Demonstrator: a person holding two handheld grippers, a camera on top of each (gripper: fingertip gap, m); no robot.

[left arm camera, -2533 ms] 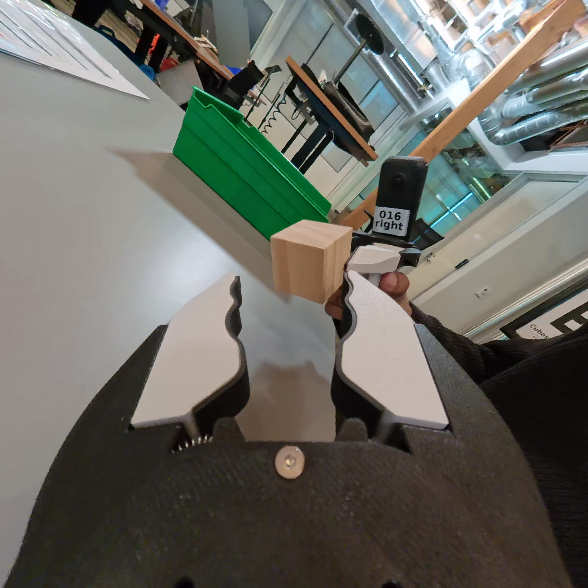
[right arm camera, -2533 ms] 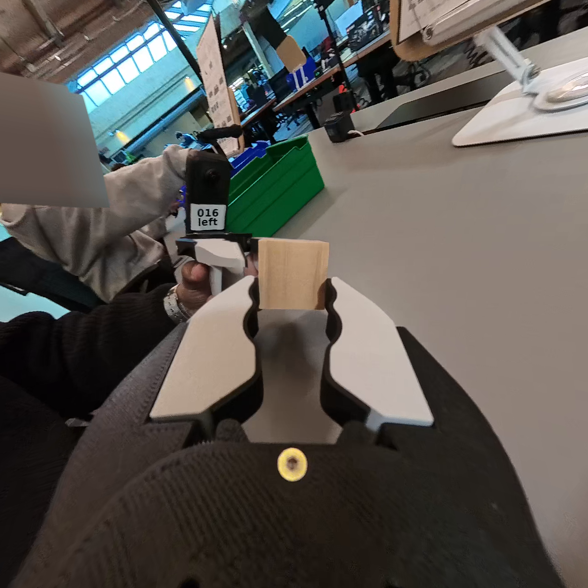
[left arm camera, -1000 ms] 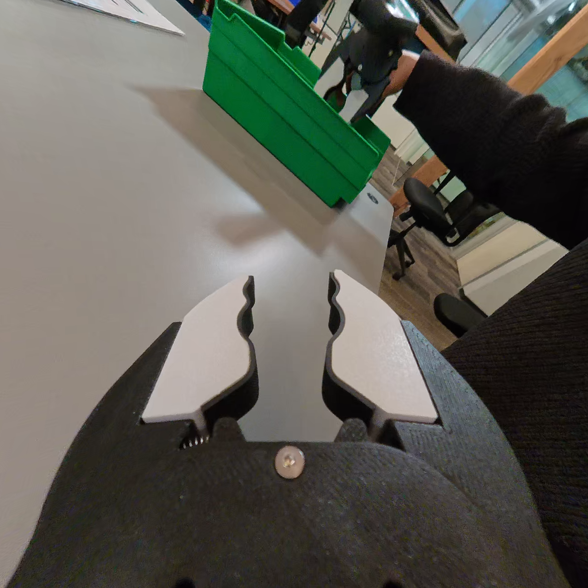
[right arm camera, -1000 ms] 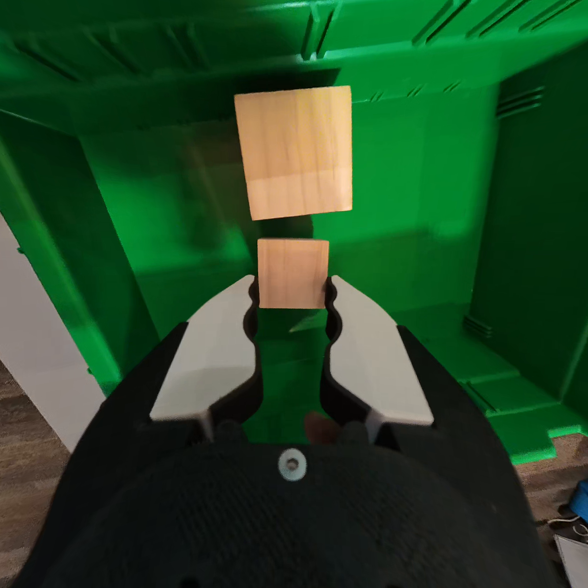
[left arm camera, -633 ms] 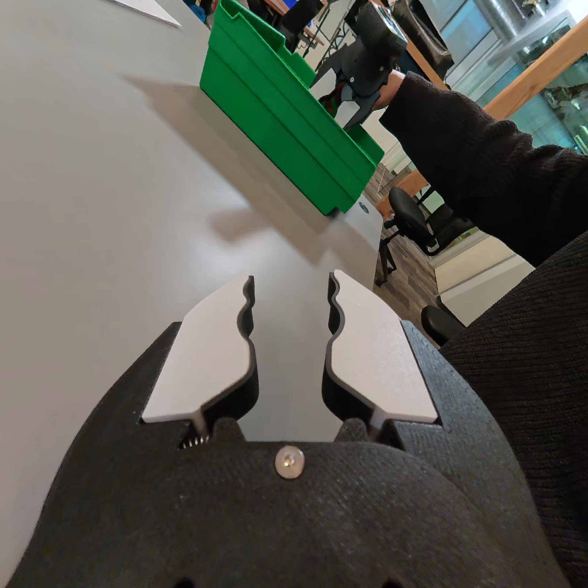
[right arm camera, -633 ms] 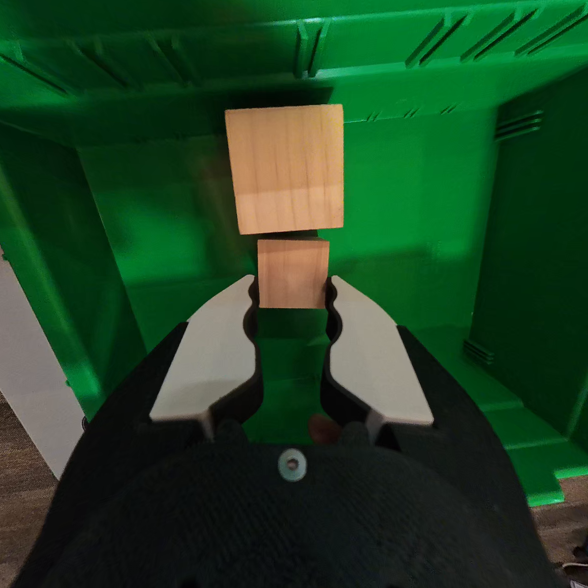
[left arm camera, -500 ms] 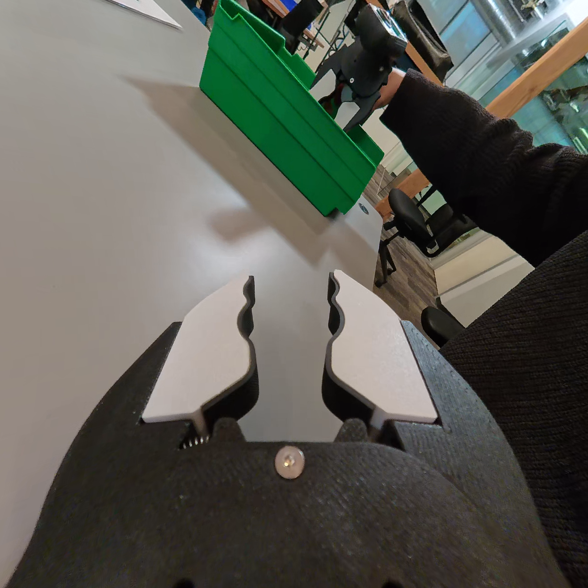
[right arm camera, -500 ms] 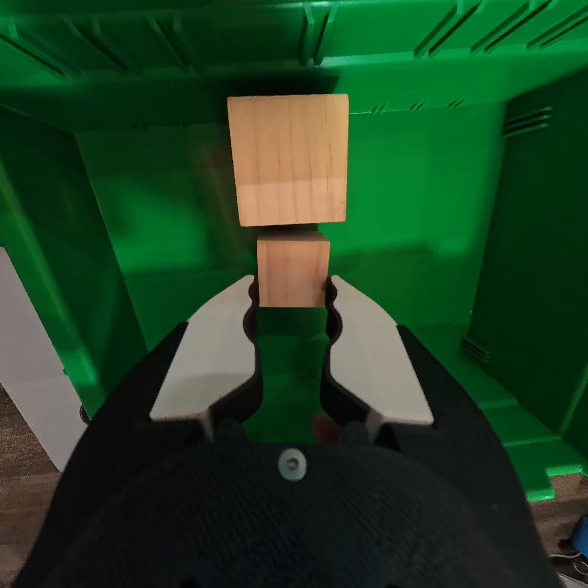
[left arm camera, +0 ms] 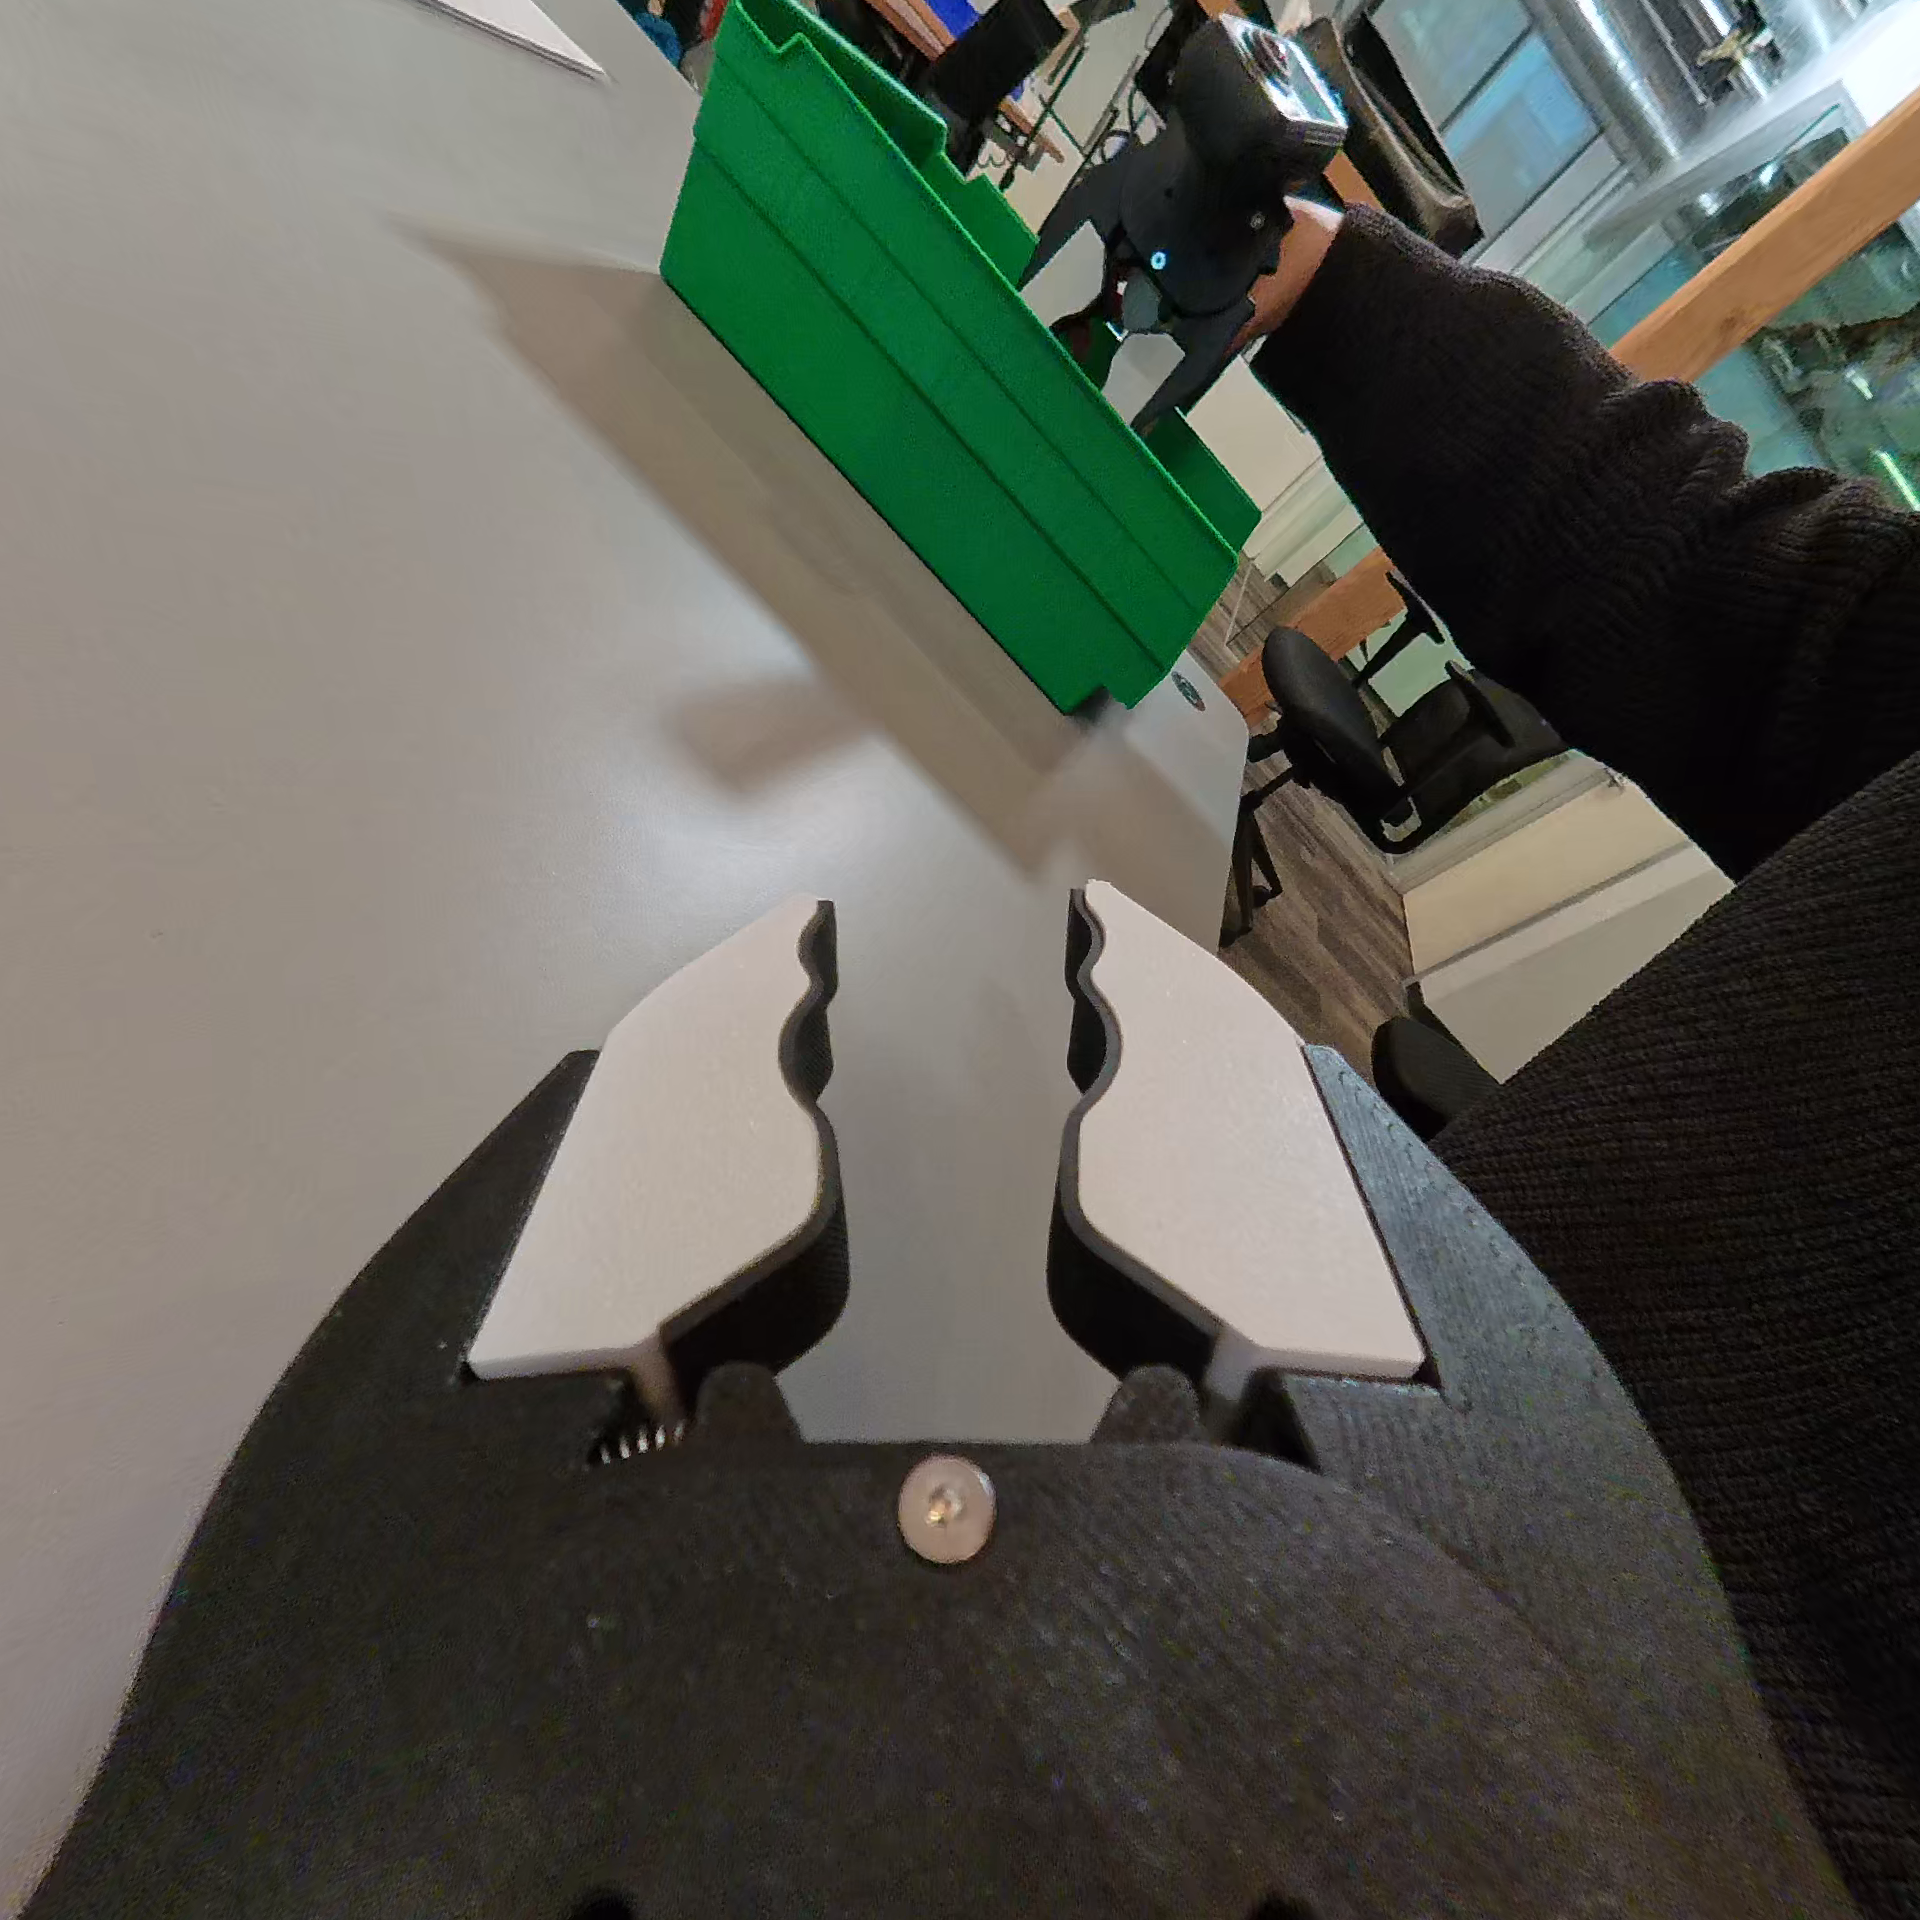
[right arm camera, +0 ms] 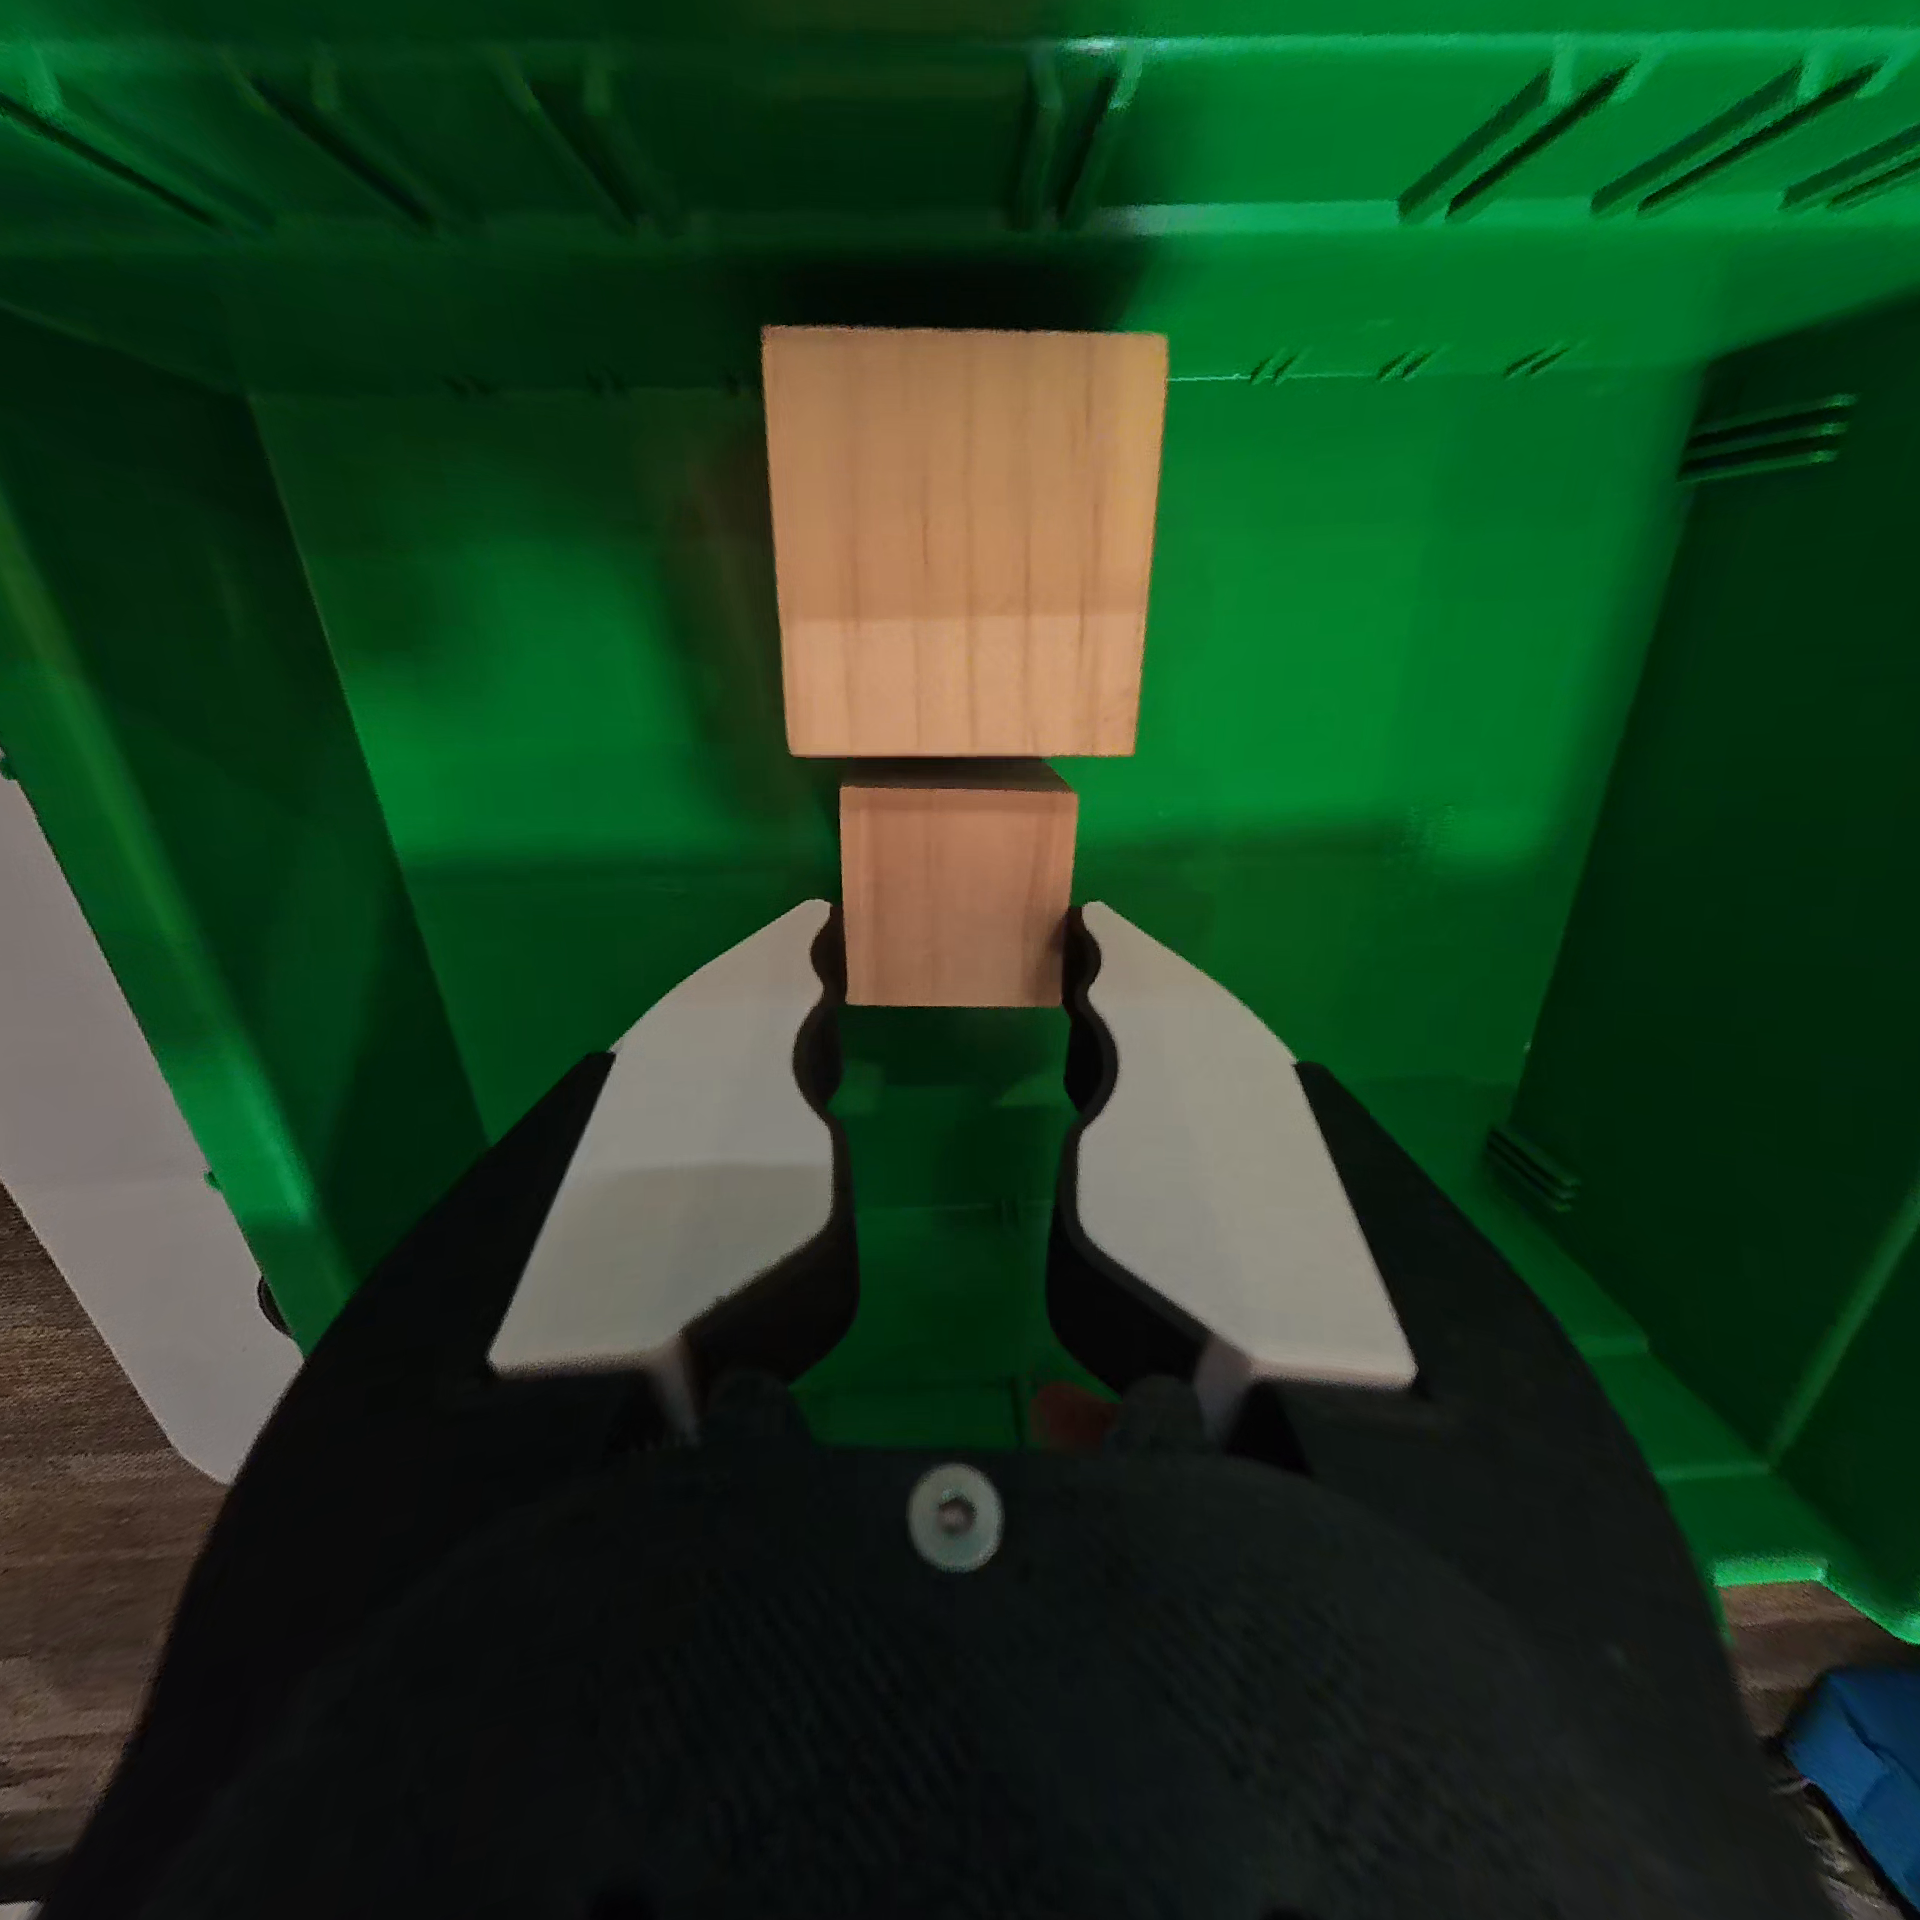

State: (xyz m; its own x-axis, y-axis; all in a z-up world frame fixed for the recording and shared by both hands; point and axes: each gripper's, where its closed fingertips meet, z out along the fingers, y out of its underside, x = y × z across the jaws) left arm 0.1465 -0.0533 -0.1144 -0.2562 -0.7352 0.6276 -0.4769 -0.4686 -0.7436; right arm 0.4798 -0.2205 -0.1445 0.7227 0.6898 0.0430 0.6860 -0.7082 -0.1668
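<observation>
My right gripper (right arm camera: 948, 925) is shut on a small wooden cube (right arm camera: 956, 899), held at the fingertips inside a green bin (right arm camera: 1455, 727). It points down at the bin floor. A second wooden cube (right arm camera: 961, 540) lies on the bin floor just beyond the held one. My left gripper (left arm camera: 948, 925) is open and empty, low over the grey table (left arm camera: 312, 623). In the left wrist view the green bin (left arm camera: 935, 395) stands at the table's far edge. The right gripper (left arm camera: 1195, 239) reaches down into it, held by a hand in a black sleeve (left arm camera: 1558, 468).
The table edge runs just right of the left gripper, with wood floor and a black office chair (left arm camera: 1340, 727) beyond. A white sheet (left arm camera: 520, 21) lies far back on the table. A blue object (right arm camera: 1860, 1756) lies on the floor beside the bin.
The right gripper has carried its cube from beside the left gripper into the green bin. Over the last second it has edged closer to the lying cube. The left gripper stays open.
</observation>
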